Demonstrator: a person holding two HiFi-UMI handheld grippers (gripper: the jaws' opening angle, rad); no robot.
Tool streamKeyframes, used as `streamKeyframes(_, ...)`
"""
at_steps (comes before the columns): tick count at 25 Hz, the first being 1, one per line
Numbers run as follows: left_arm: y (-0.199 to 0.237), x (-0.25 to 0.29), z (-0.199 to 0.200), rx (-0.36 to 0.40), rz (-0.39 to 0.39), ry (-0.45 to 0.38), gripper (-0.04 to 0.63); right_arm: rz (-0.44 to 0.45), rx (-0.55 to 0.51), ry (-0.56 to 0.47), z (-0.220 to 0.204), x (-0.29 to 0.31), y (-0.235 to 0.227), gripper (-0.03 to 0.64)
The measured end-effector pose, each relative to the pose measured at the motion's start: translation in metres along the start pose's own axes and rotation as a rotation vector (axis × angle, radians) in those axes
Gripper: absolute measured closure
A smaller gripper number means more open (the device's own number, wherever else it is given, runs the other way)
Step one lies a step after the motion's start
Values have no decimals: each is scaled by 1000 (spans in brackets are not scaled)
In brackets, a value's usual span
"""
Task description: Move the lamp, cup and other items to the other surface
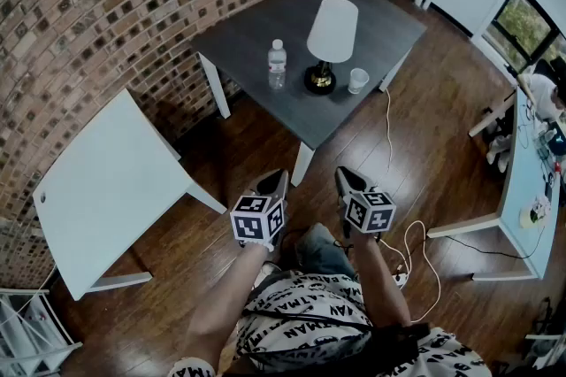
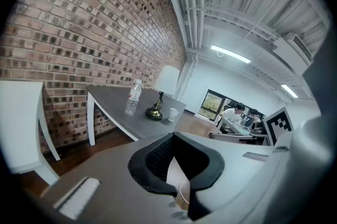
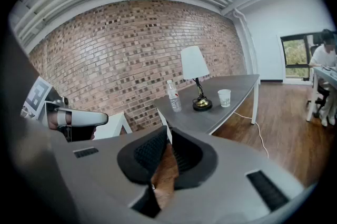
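Observation:
On the dark grey table [image 1: 256, 26] stand a lamp [image 1: 332, 39] with a white shade and brass foot, a clear water bottle [image 1: 277, 64] and a white cup [image 1: 357, 80]. Both gripper views show them far ahead: the lamp [image 2: 166, 86] [image 3: 195, 68], bottle [image 2: 133, 98] [image 3: 173, 97] and cup [image 2: 173, 114] [image 3: 224, 97]. My left gripper [image 1: 276, 179] [image 2: 172, 136] and right gripper [image 1: 345, 176] [image 3: 167, 131] hang side by side over the wood floor, well short of the table. Their jaws are shut with nothing between them.
A white table [image 1: 106, 180] stands at the left by the brick wall. The lamp's cable [image 1: 389, 136] drops from the grey table to the floor. At the right is a light desk [image 1: 531, 180] with people seated. A white rack [image 1: 26, 331] fills the lower left corner.

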State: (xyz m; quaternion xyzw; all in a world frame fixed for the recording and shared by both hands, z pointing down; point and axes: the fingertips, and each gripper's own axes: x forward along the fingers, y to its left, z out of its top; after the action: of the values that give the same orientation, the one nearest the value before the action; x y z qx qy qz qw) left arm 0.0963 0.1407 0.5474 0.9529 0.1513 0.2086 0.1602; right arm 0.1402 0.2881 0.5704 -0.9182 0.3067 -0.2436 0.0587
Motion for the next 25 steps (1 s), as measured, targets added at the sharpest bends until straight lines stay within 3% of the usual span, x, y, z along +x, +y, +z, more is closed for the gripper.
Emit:
streamKeyframes(6,13,-1,4,-11,18,-9,595,17,-41,-22,20,22,12,554)
streamKeyframes(8,20,1,10,-3,26,-11,595,26,-49,-31,31,39,16,434)
streamKeyframes(11,37,8,21,15,42,-14,595,44,-77,-51,53,72,24,434)
streamKeyframes(13,49,16,31,22,52,-17,595,56,-100,-62,71,97,29,382)
streamKeyframes(25,114,93,96,25,94,-26,595,99,-262,-66,167,244,28,383)
